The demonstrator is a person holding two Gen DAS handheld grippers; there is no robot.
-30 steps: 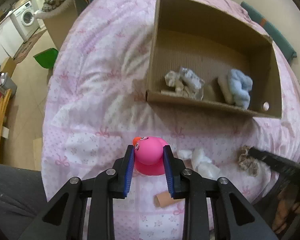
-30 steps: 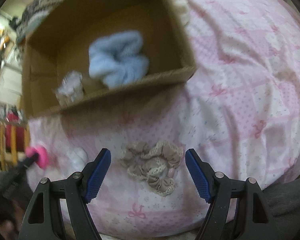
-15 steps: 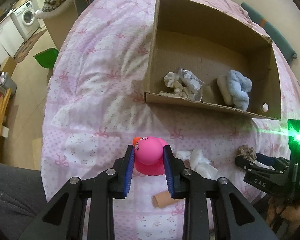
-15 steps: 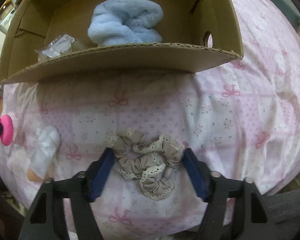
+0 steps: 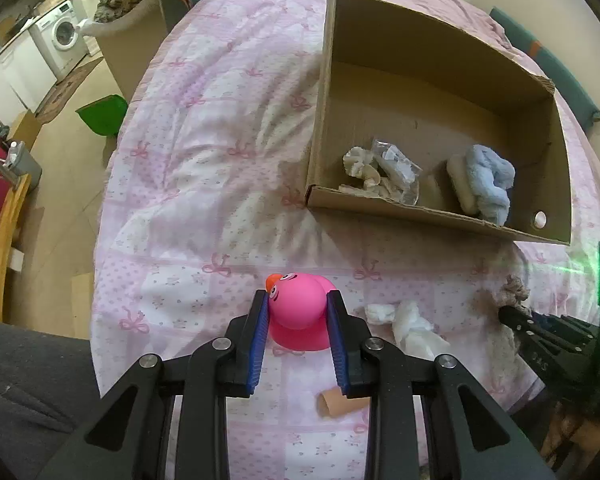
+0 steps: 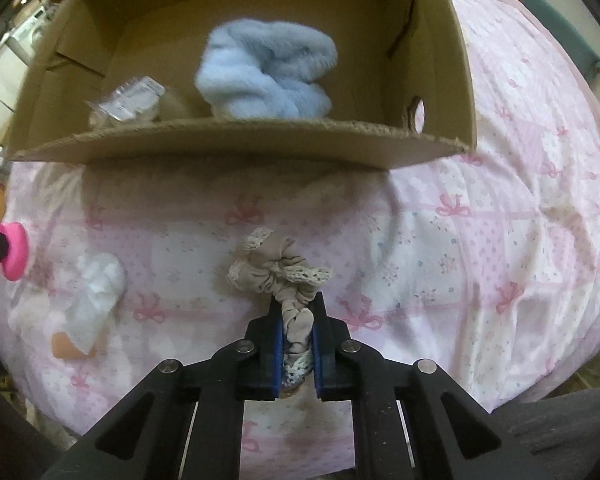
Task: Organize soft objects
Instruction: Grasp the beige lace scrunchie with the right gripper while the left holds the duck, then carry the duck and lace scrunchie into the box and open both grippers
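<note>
Pink bow-print bed (image 5: 204,184); cardboard box (image 5: 432,216), white cloth (image 5: 412,320), small tube (image 5: 342,403)

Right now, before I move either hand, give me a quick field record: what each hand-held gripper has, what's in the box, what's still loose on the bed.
left hand-held gripper: shut on pink rubber duck
right hand-held gripper: shut on beige lace scrunchie
cardboard box: open, on the pink bedspread
in box: light blue fluffy item, clear plastic packet, cream fabric bundle
loose on bed: white cloth, small tan tube
duck and scrunchie: both outside the box
</note>
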